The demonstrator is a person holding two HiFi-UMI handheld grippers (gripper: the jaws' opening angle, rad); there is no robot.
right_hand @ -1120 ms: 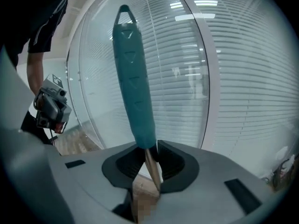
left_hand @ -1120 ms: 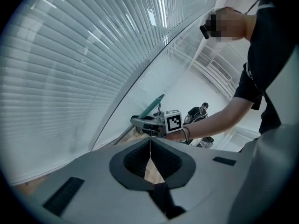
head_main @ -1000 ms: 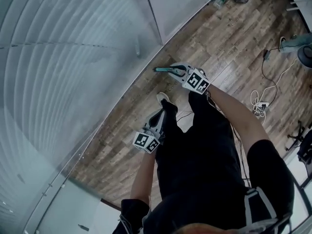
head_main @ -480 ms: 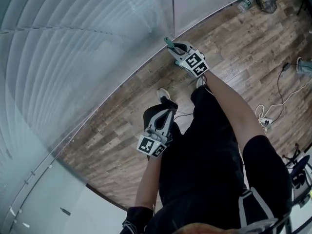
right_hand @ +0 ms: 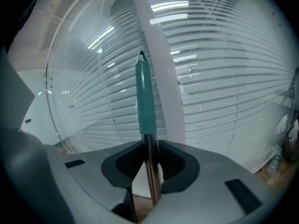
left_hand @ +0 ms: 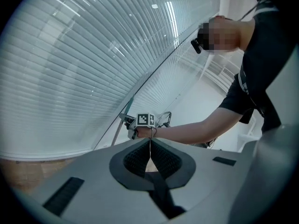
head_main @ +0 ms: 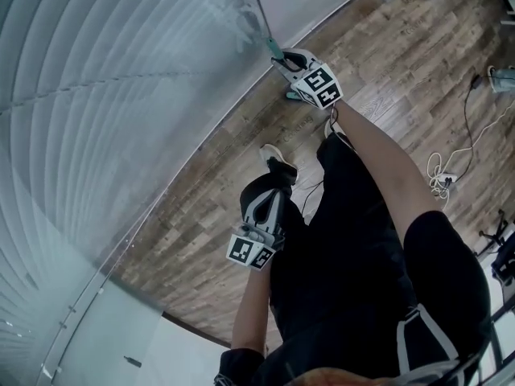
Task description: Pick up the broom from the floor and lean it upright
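The right arm stretches forward to the window blinds (right_hand: pixel 224 78), where the right gripper (right_hand: pixel 149 158) clasps the upright broom (right_hand: pixel 144 97) by its metal shaft. Its jaws have just eased slightly wider. The left gripper (left_hand: pixel 149 157), clenched on nothing, hangs low beside the person's leg (head_main: pixel 338 240).

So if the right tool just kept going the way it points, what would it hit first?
Probably the pale upright post of the blind-covered window wall, straight ahead behind the broom handle that the right tool grips; depth is hard to judge.
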